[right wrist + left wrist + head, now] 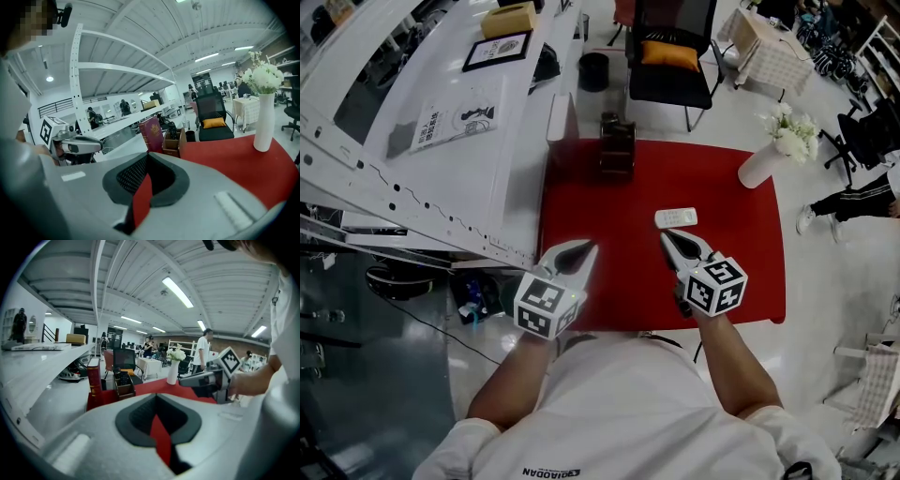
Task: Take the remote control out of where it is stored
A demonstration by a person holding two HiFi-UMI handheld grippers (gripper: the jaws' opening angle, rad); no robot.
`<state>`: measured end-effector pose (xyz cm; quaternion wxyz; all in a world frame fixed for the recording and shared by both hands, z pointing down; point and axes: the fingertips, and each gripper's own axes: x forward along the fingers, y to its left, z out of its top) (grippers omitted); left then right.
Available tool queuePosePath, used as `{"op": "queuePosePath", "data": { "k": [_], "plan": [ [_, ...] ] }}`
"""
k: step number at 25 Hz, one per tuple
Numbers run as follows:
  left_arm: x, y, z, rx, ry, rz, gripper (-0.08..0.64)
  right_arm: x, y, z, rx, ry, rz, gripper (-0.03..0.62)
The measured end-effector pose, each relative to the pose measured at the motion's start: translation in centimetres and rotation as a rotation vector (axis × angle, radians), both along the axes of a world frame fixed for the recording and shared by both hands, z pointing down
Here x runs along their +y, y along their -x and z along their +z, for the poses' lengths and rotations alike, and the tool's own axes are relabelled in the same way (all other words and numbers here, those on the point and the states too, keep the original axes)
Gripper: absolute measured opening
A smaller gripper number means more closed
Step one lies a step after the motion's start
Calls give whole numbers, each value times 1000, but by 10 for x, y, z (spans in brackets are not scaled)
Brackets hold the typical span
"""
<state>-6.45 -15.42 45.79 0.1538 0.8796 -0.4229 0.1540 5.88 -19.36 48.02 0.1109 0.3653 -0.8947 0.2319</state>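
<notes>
On the red-covered tabletop (pixel 741 272), I am finding the slim white rectangular remote control (pixel 676 217) lying flat and in the open, its long side running across the head view. It is resting just beyond the tip of the right tongs (pixel 667 238); I cannot tell whether the tip is touching it. It is sitting well apart from the dark brown box-shaped holder (pixel 617 145), which is standing at the far edge of the red surface. Dark, button-faced items are standing upright inside that holder, and they are too small for me to identify with certainty. A dark red hardback book (pixel 151 133) is standing upright just beside the holder.

I am seeing the jaws of the right tongs pressed together, with nothing between the pads and only a sliver of red surface showing past them. The jaws of the left tongs (pixel 587 247) are likewise pressed together and gripping nothing. That pair is hovering over the near left part of the tabletop, alongside the right pair.

A white cylindrical vase of white flowers (pixel 761 167) is standing at the far right corner of the tabletop. A black office chair with an orange cushion (pixel 667 86) is standing beyond the far edge. A long white shelf (pixel 478 197) is running along the left side, carrying a flat booklet, a black-framed picture and a tan box.
</notes>
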Motion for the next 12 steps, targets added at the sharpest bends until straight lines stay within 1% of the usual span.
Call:
{"op": "queuePosePath", "data": {
  "k": [7,12],
  "plan": [
    [-1,2,5,-2,11,-10,2,-26,21,6,20,-14,-21,5],
    [-4,13,9,-7,20,-33,2,-56,40,4,61,-63,-60,5]
  ]
}}
